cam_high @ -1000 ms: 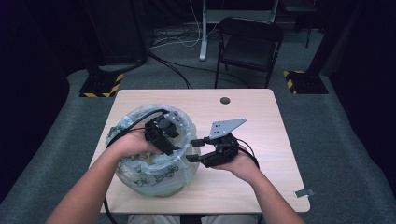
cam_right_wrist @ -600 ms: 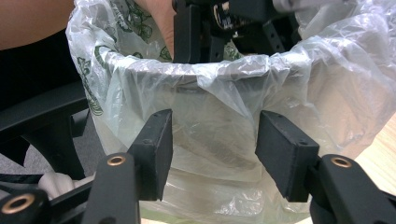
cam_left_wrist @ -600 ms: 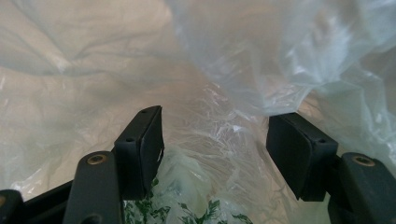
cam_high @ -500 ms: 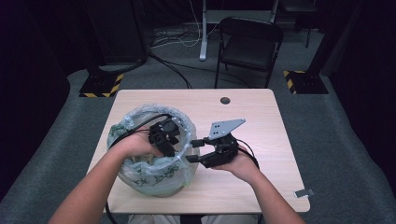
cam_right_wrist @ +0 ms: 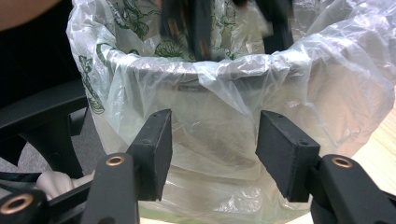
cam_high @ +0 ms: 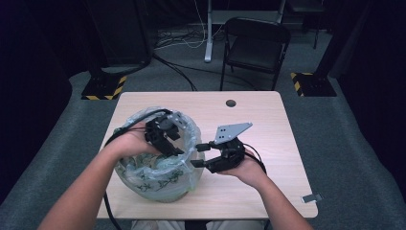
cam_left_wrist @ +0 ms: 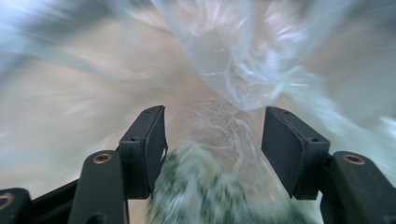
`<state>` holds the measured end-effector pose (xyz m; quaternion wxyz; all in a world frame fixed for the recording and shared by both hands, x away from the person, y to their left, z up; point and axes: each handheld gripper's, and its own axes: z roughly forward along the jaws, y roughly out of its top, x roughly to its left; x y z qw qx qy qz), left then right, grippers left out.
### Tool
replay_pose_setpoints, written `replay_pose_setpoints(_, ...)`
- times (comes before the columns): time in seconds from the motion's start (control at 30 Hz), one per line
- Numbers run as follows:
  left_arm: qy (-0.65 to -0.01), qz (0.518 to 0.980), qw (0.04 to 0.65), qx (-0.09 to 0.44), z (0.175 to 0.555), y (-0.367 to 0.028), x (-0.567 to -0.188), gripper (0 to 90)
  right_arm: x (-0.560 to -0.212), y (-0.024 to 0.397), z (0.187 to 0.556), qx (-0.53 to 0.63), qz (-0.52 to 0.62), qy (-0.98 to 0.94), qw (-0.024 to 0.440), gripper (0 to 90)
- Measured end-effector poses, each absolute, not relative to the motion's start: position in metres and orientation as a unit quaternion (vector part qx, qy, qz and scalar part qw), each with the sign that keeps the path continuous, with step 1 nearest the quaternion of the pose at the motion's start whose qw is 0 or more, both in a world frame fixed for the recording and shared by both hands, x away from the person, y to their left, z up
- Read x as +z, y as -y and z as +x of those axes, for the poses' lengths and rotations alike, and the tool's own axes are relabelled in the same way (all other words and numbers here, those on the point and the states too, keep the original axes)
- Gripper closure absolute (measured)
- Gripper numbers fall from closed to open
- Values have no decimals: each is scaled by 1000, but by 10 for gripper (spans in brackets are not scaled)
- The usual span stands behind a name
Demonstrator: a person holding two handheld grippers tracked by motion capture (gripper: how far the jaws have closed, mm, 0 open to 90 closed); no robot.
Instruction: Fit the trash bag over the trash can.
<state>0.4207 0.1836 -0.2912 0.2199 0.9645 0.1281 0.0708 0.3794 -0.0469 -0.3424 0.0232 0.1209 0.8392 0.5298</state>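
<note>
A round bin lined with a clear plastic bag (cam_high: 158, 175) printed with green leaves stands on the left half of the wooden table (cam_high: 268, 120). My left gripper (cam_high: 178, 149) reaches down inside the bag near its right rim, jaws open, with crumpled film (cam_left_wrist: 224, 65) in front of them. My right gripper (cam_high: 198, 154) is open just outside the bin's right side, its jaws facing the bag-covered rim (cam_right_wrist: 233, 70). In the right gripper view the left gripper (cam_right_wrist: 224, 23) appears blurred inside the bin.
A small dark disc (cam_high: 231, 103) lies near the table's far edge. A black folding chair (cam_high: 256, 48) stands beyond the table, with cables on the floor. Yellow-black striped stand feet (cam_high: 103, 88) flank the far corners. A small grey tag (cam_high: 311, 198) lies at the front right corner.
My left gripper has shifted slightly right and deeper into the bag, toward the right rim. The right gripper has stayed almost still beside the bin.
</note>
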Motion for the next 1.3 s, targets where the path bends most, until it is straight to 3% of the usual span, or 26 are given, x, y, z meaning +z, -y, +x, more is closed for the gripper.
replay_pose_setpoints(0.17,-105,964,236,57,412,-202,-275,445,-344,45,380,529,122,-840,24,442)
replay_pose_setpoints(0.37,-76,981,175,34,409,-193,-297,485,-344,45,380,529,123,-839,24,440)
replay_pose_setpoints(0.47,-64,983,172,28,411,-184,-305,495,-345,45,379,529,122,-839,25,441)
replay_pose_setpoints(0.9,-94,991,92,13,426,-171,-347,534,-347,48,379,531,126,-837,24,442)
replay_pose_setpoints(1.07,-87,990,111,22,423,-171,-340,511,-347,49,379,530,127,-838,25,441)
replay_pose_setpoints(1.3,-108,968,211,79,417,-188,-296,465,-346,52,379,531,129,-837,28,441)
